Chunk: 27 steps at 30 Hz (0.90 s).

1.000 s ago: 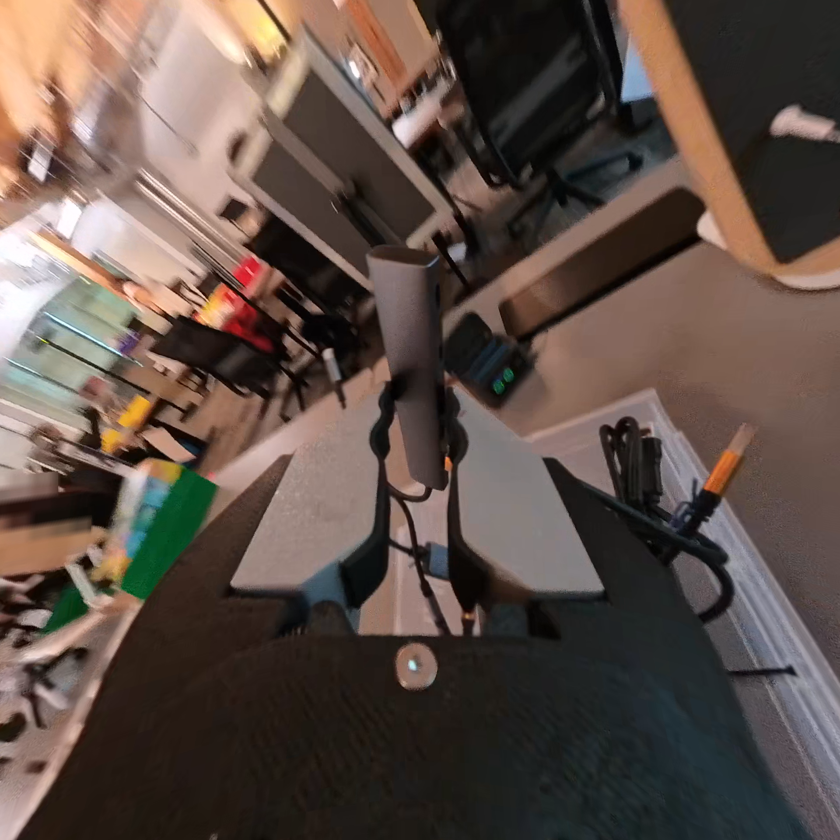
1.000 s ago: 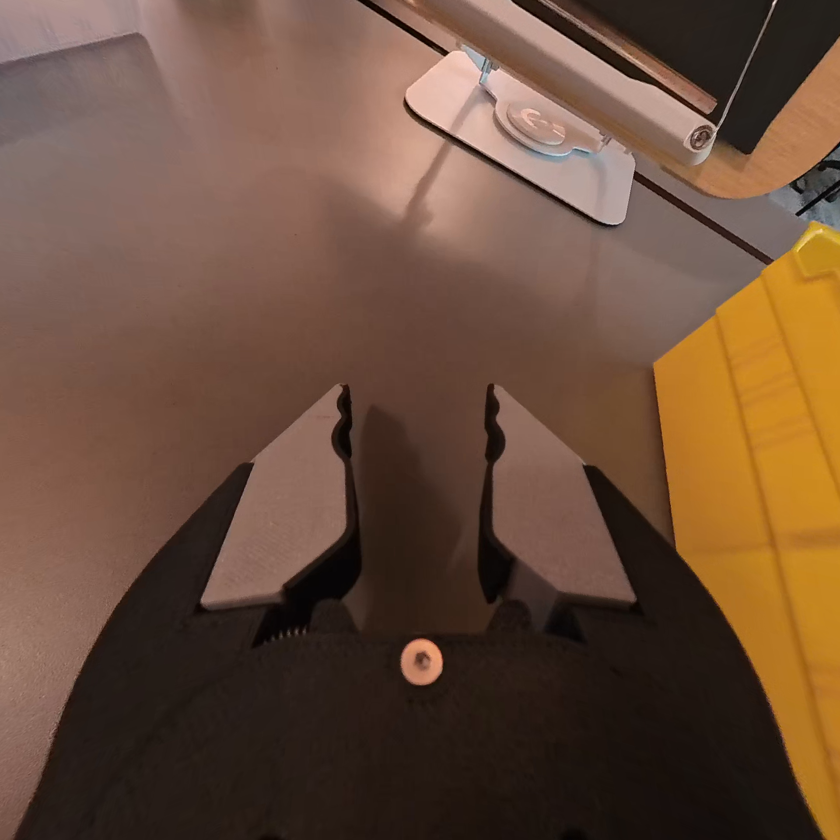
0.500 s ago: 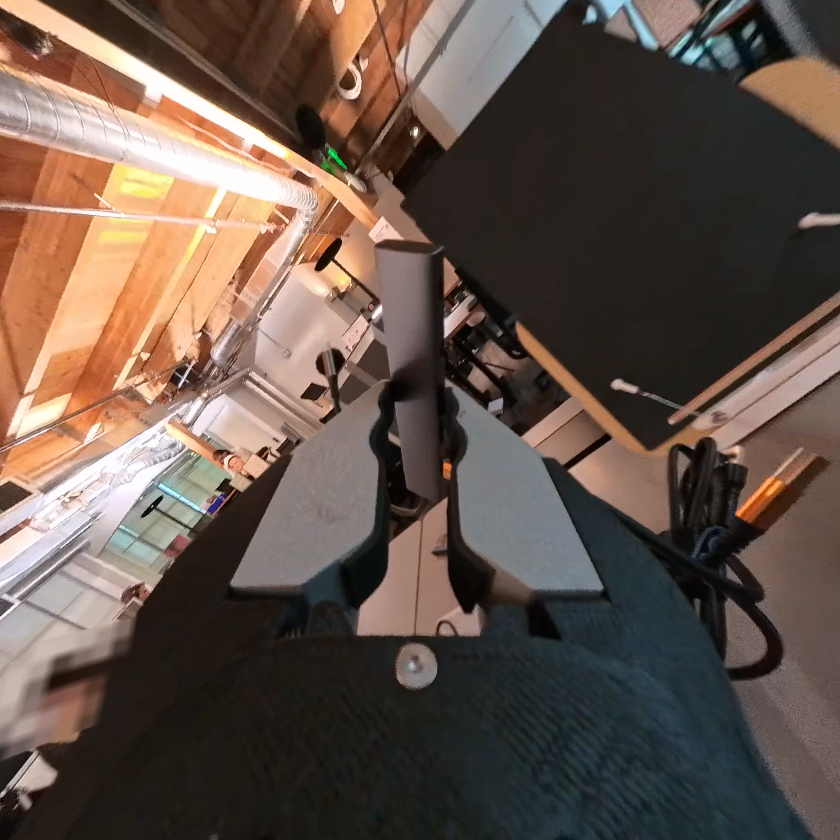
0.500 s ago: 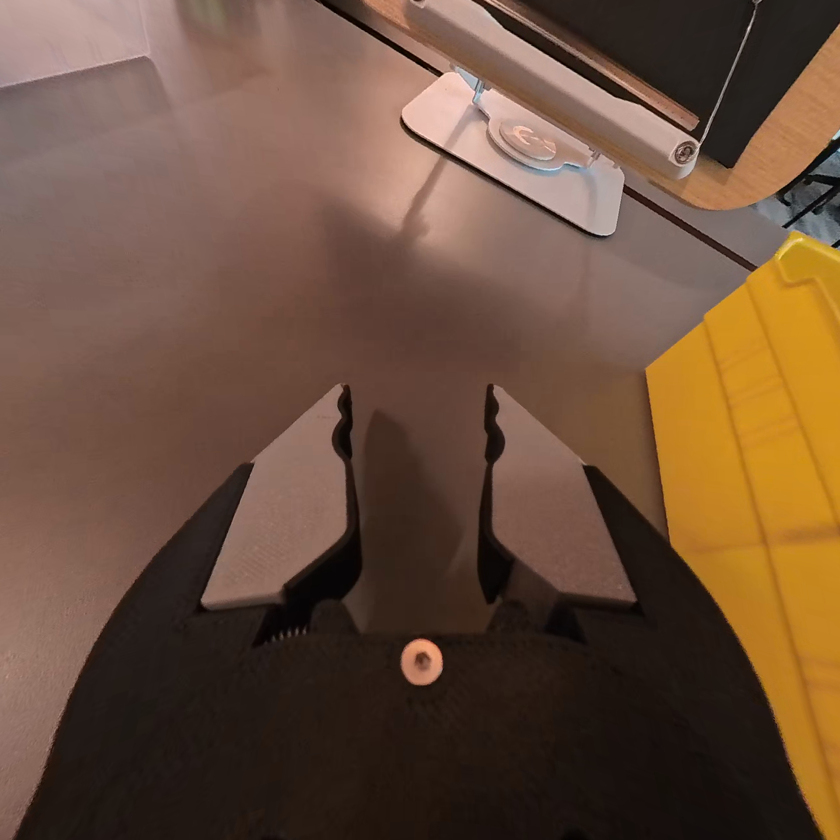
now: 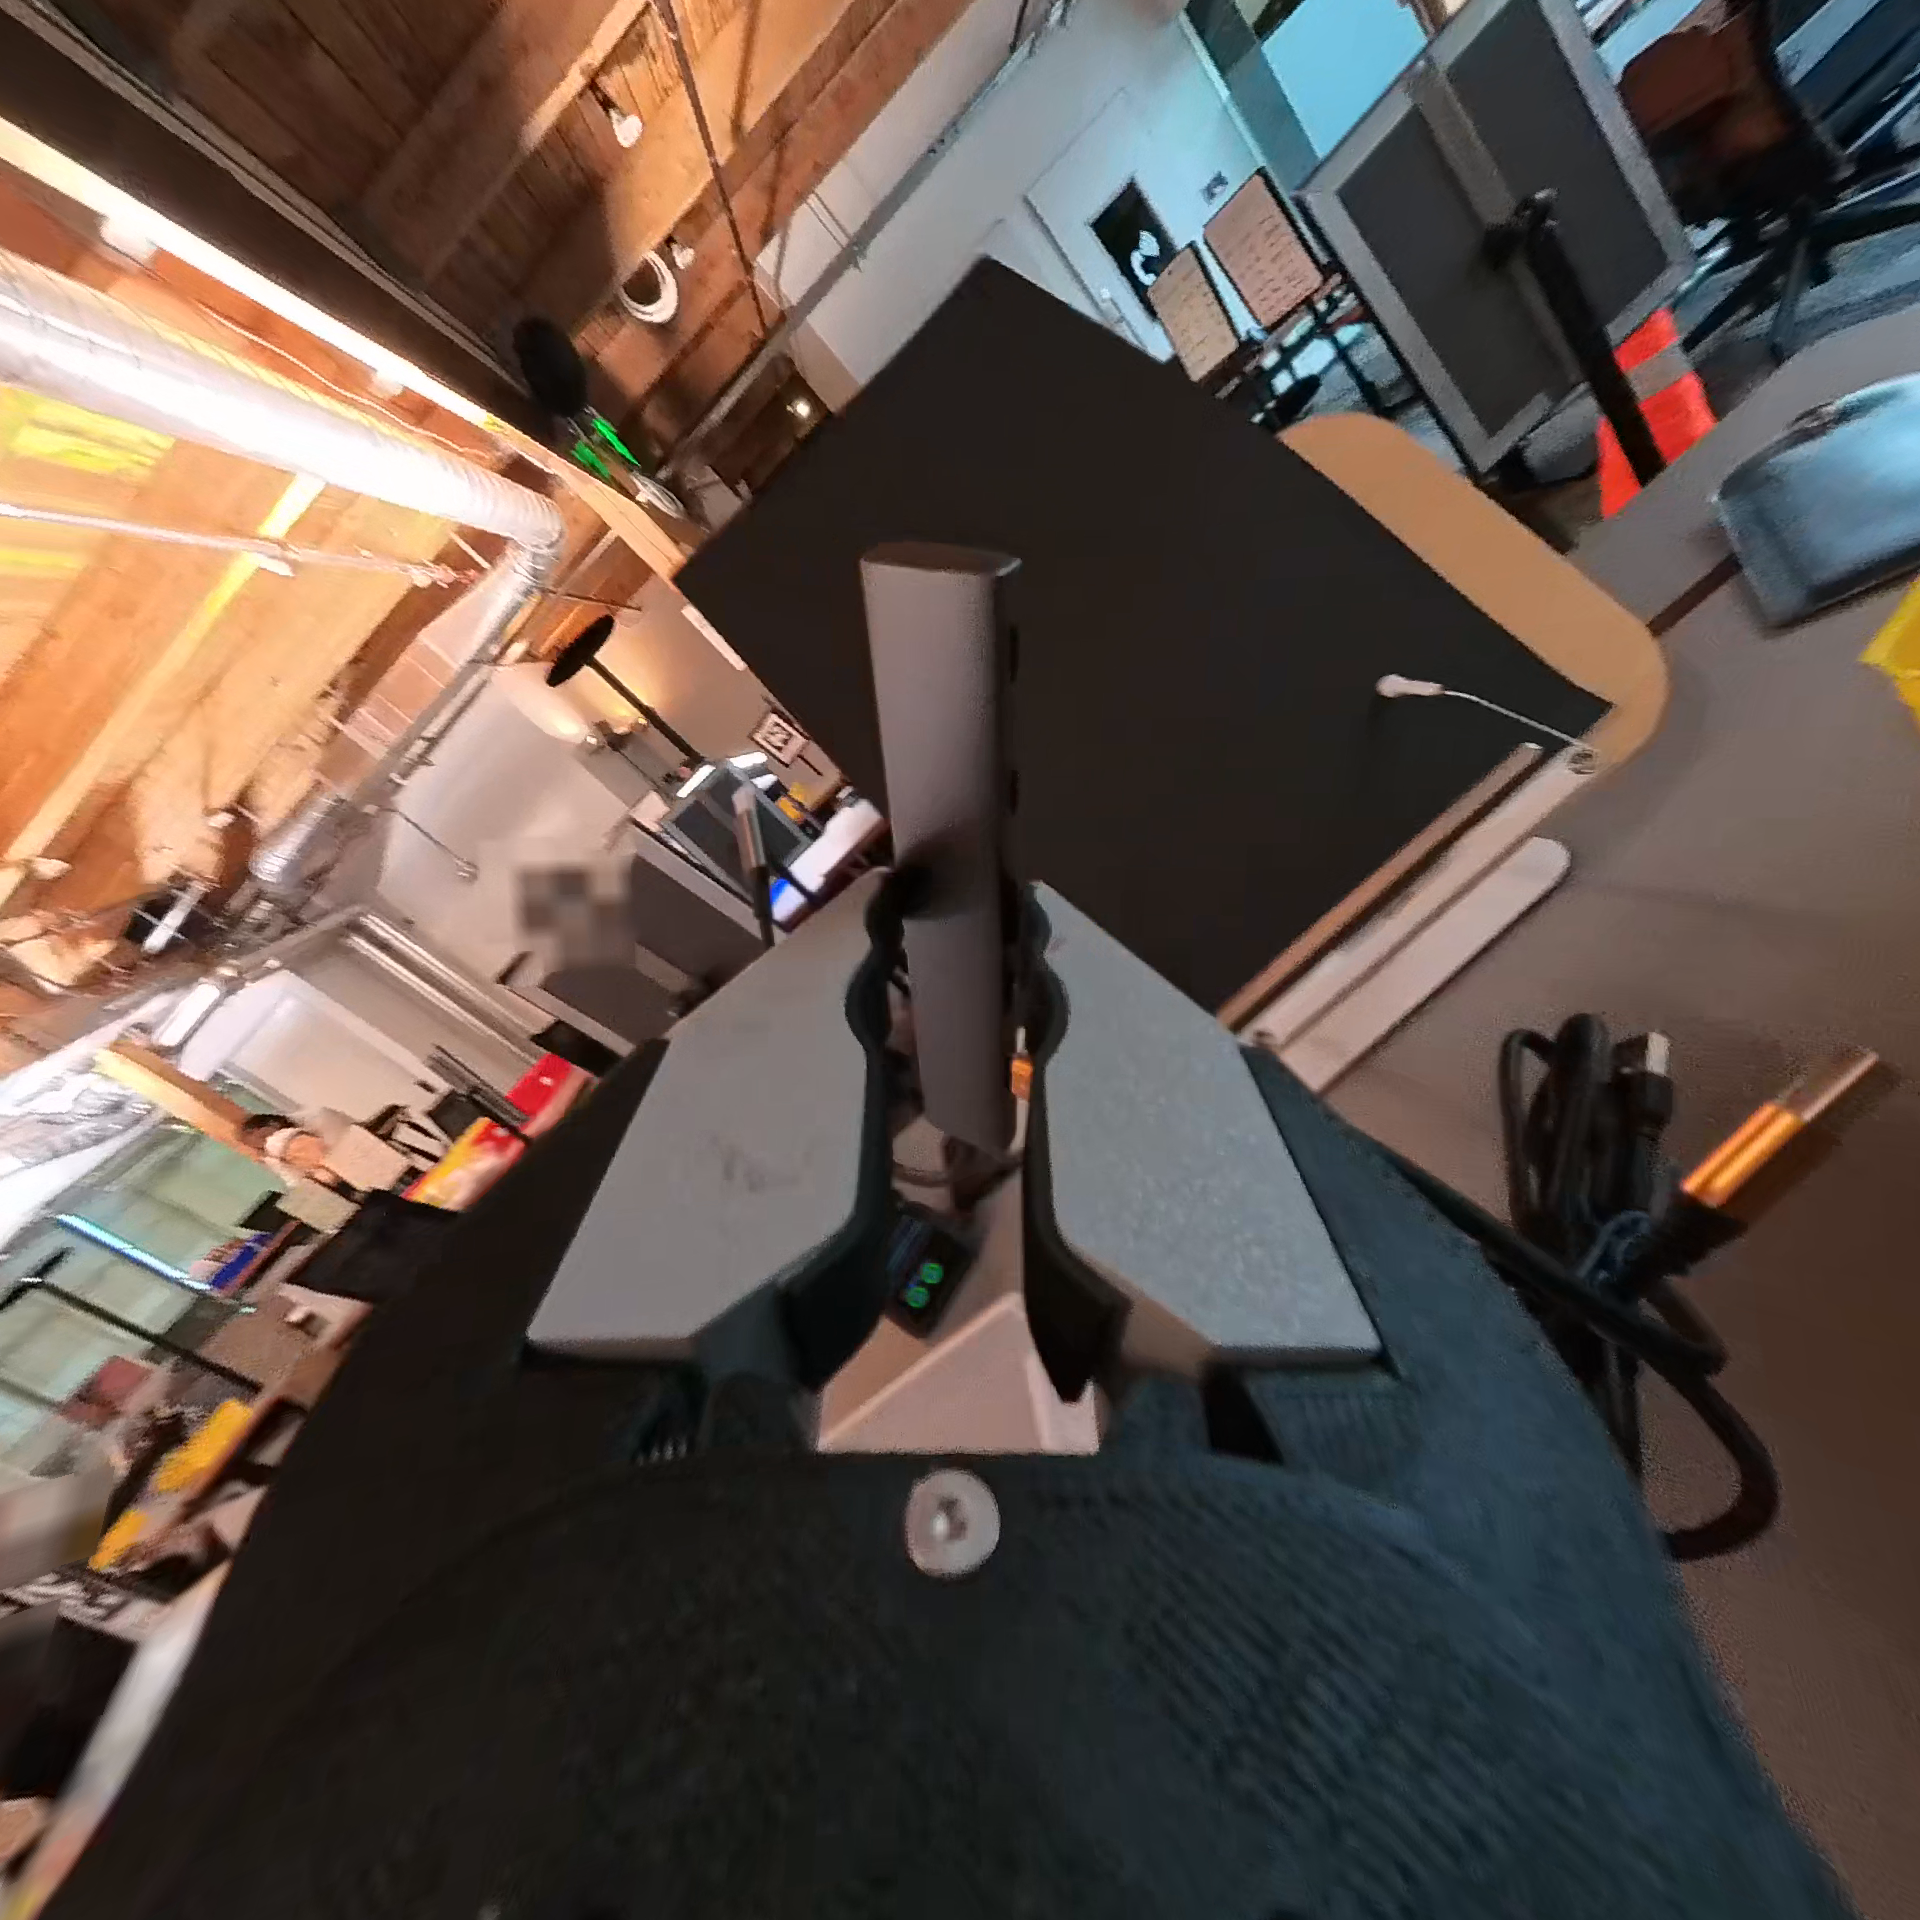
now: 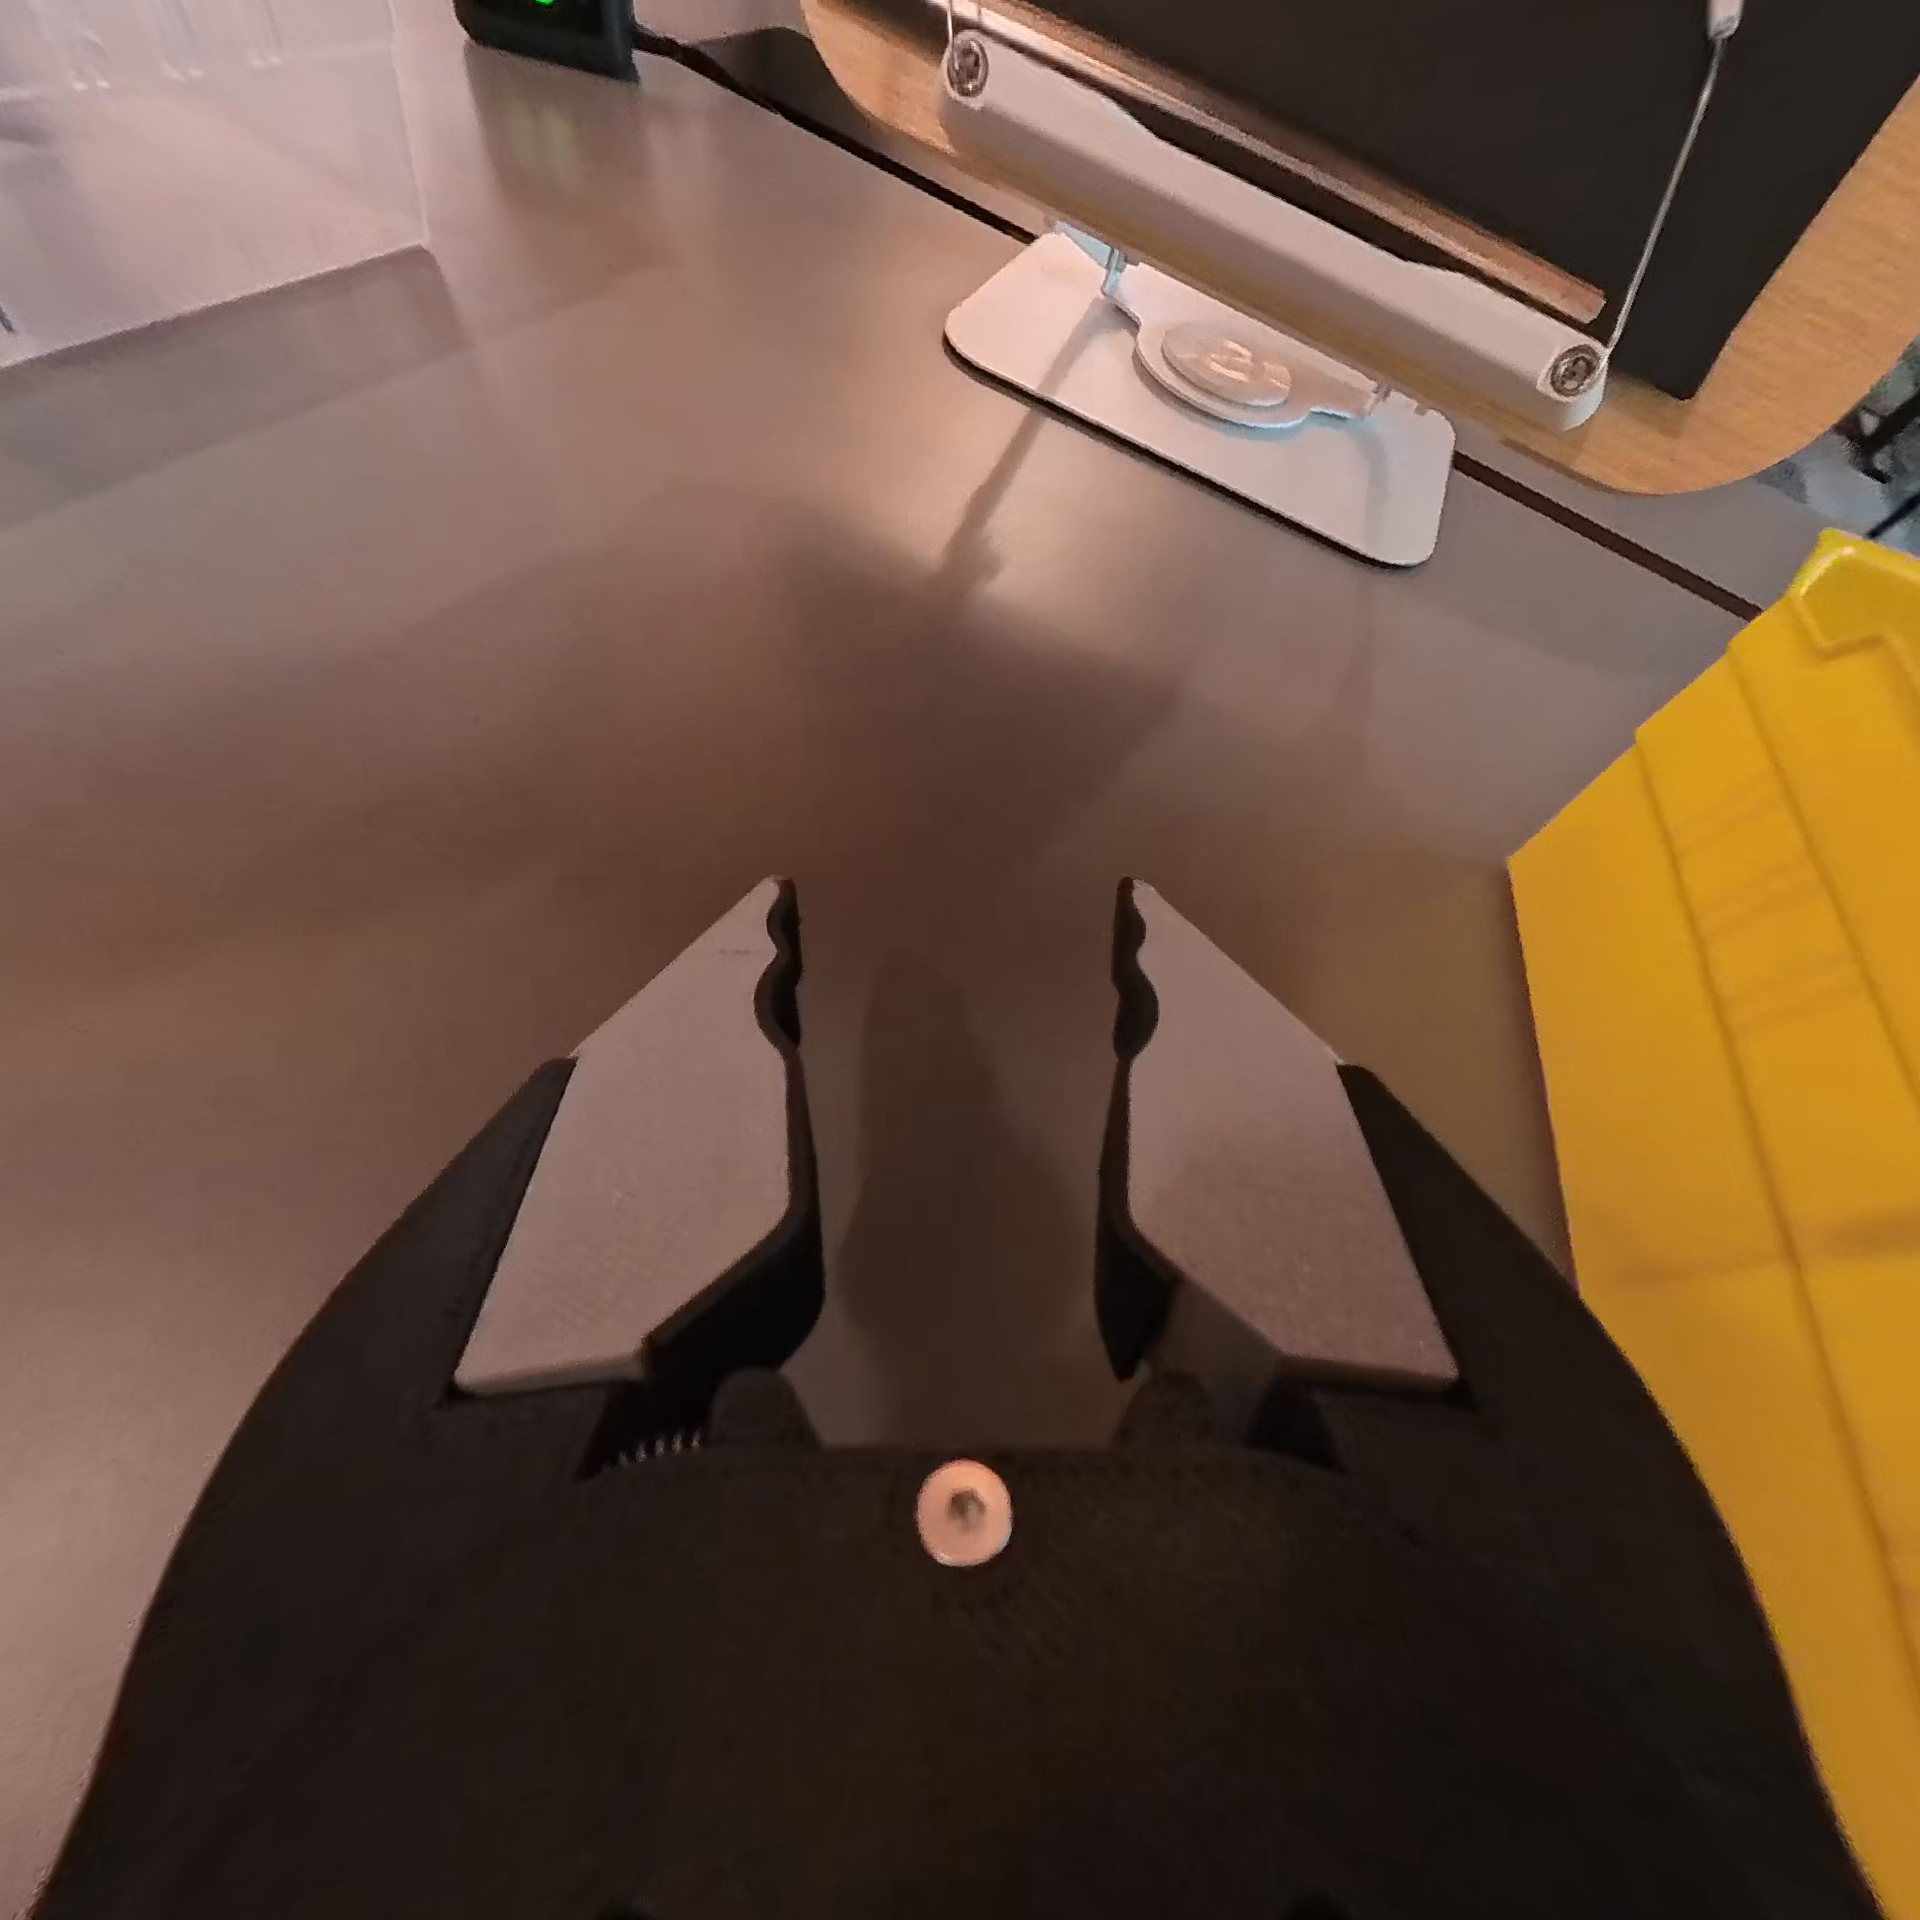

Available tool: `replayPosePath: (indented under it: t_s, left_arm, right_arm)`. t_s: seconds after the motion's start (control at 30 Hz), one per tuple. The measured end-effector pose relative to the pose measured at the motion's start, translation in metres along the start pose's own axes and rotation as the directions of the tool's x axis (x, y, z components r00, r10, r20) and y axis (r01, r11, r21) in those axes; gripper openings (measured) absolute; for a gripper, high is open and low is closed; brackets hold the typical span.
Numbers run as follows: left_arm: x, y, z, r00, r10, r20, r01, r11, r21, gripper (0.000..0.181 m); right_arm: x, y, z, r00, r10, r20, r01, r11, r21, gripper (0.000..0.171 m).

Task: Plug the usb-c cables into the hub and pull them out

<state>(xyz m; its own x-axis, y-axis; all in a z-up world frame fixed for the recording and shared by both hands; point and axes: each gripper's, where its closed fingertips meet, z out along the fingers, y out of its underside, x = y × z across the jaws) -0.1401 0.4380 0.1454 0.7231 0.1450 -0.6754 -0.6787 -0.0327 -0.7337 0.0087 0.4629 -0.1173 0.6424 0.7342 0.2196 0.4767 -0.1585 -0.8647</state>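
Left tongs (image 5: 951,935) clamp grey hub (image 5: 940,769); right tongs (image 6: 956,935) agape, empty.

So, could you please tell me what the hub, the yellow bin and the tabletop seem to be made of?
Hub, held in the left claw: probably anodised aluminium, judging by its matte grey skin and crisp edges, though painted plastic is possible. Yellow bin: moulded plastic, with a glossy even colour and ribbed wall. Tabletop: a smooth grey-brown laminate or similar, with a satin finish that gives soft reflections.

left wrist view tilted upward, right wrist view facing tabletop (image 6: 520,727)
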Motion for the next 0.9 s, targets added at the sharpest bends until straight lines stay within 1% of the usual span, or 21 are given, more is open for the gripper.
replayPosePath:
  t_s: [0.13,0.2,0.27,0.4,0.5,0.57,0.9]
  left_arm:
    - [0.039,0.023,-0.002,0.992,-0.075,-0.102,0.073,0.997,-0.024,0.020]
    - [0.061,0.035,-0.006,0.982,-0.086,-0.168,0.082,0.996,-0.031,0.020]
    - [0.077,0.050,-0.009,0.980,-0.071,-0.187,0.060,0.996,-0.062,0.020]
    - [0.103,0.070,-0.013,0.980,0.003,-0.199,-0.021,0.996,-0.092,0.020]
    - [0.114,0.077,-0.013,0.975,-0.016,-0.221,-0.008,0.994,-0.107,0.020]
    - [0.118,0.081,-0.012,0.973,-0.033,-0.231,0.006,0.993,-0.117,0.020]
    - [0.125,0.087,-0.012,0.967,-0.078,-0.241,0.048,0.991,-0.129,0.020]
  right_arm:
    - [-0.005,-0.012,-0.008,0.996,0.046,0.078,-0.053,0.994,0.091,0.061]
    - [-0.007,-0.022,-0.015,0.985,0.090,0.150,-0.115,0.980,0.162,0.062]
    - [-0.005,-0.030,-0.021,0.966,0.147,0.212,-0.193,0.957,0.215,0.062]
    - [0.006,-0.030,-0.022,0.907,0.289,0.307,-0.359,0.911,0.201,0.064]
    - [0.013,-0.031,-0.026,0.873,0.347,0.344,-0.432,0.877,0.212,0.064]
    - [0.016,-0.032,-0.027,0.876,0.352,0.331,-0.436,0.871,0.227,0.063]
    - [0.009,-0.030,-0.024,0.919,0.283,0.275,-0.347,0.911,0.221,0.062]
